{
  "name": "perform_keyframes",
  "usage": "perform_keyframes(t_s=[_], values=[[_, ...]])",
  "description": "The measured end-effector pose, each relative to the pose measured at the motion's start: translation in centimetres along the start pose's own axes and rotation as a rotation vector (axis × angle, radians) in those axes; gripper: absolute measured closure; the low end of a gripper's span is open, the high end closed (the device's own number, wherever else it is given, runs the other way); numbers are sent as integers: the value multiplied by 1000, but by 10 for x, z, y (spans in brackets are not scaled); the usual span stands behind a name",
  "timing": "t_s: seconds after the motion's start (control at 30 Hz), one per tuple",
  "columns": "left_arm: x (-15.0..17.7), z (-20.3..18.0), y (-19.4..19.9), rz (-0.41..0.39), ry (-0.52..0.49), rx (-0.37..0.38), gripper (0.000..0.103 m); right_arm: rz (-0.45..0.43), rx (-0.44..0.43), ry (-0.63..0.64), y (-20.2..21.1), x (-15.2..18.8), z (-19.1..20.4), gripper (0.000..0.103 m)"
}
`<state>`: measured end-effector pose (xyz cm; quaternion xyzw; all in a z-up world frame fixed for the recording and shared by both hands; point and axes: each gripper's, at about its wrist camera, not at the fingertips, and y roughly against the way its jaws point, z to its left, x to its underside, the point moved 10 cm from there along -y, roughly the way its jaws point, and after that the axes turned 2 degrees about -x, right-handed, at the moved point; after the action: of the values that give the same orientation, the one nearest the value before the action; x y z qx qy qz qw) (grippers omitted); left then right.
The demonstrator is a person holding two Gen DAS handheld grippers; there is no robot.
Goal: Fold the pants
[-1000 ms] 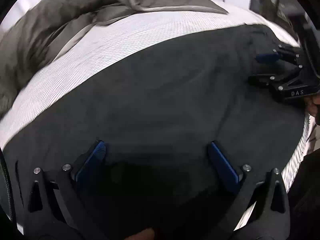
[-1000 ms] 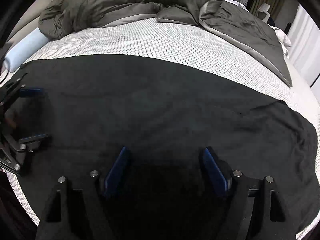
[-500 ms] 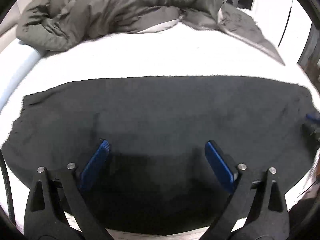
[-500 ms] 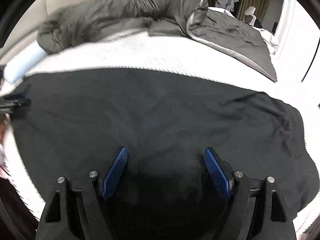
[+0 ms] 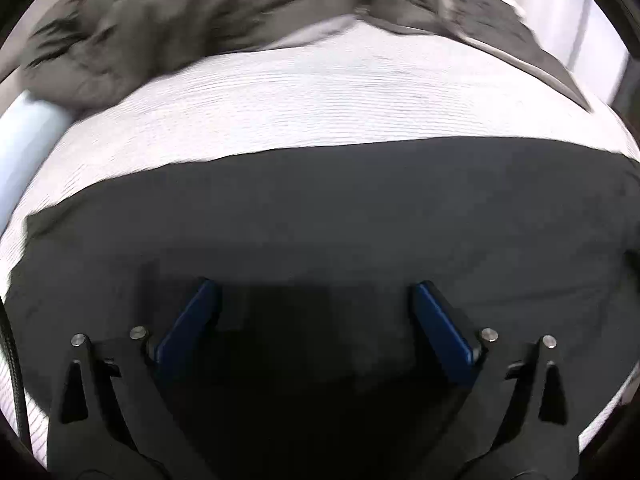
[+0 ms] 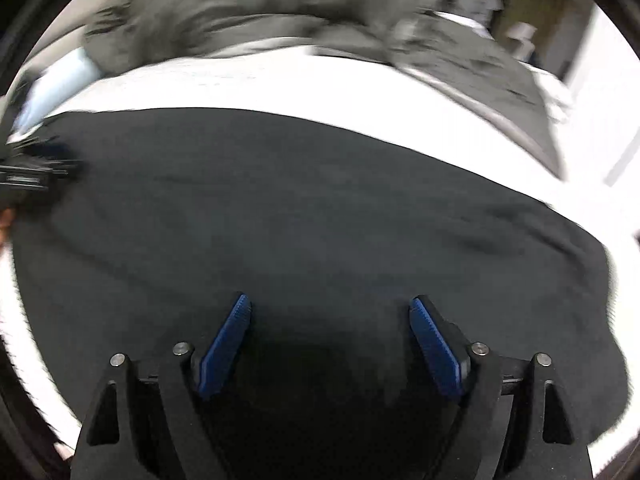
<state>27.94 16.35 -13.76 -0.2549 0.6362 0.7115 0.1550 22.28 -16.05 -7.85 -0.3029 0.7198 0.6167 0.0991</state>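
Black fabric pants (image 5: 340, 216) spread flat across white textured bed sheet (image 5: 320, 96), left gripper (image 5: 312, 292) held above them with jaws apart, right gripper (image 6: 330, 308) jaws apart, just widened, nothing gripped, crumpled grey duvet (image 6: 256, 12) behind

This is a bedroom in a home. A wide bed (image 5: 320, 96) with a white textured sheet fills both views, a crumpled grey duvet (image 6: 256, 16) bunched along its far side. A pale blue bolster (image 5: 24, 136) lies at the left edge.
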Motion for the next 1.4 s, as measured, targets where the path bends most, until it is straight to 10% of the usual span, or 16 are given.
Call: perform_keyframes(t_s=[0.13,0.27,0.5,0.6,0.7,0.97,1.1,1.4], values=[[6,31,6,-7,77,-15,5,-1,84,-205,6,22,-80,15],[6,4,35,-60,52,30,6,-44,51,-242,21,15,-79,15],[36,-171,83,-105,-222,350,6,-106,-218,-21,44,-8,50,14],[61,-211,77,-72,-352,344,6,-51,-259,144,34,7,102,14],[68,-200,71,-63,-361,331,2,-37,-221,182,31,20,93,14],[49,-47,44,-42,-105,144,0,-39,48,-151,40,68,-75,14],[30,-22,40,-65,-45,126,1,-73,30,-137,52,64,-71,13],[-42,-107,28,-30,-182,196,1,-114,-133,-87,43,-11,18,13]])
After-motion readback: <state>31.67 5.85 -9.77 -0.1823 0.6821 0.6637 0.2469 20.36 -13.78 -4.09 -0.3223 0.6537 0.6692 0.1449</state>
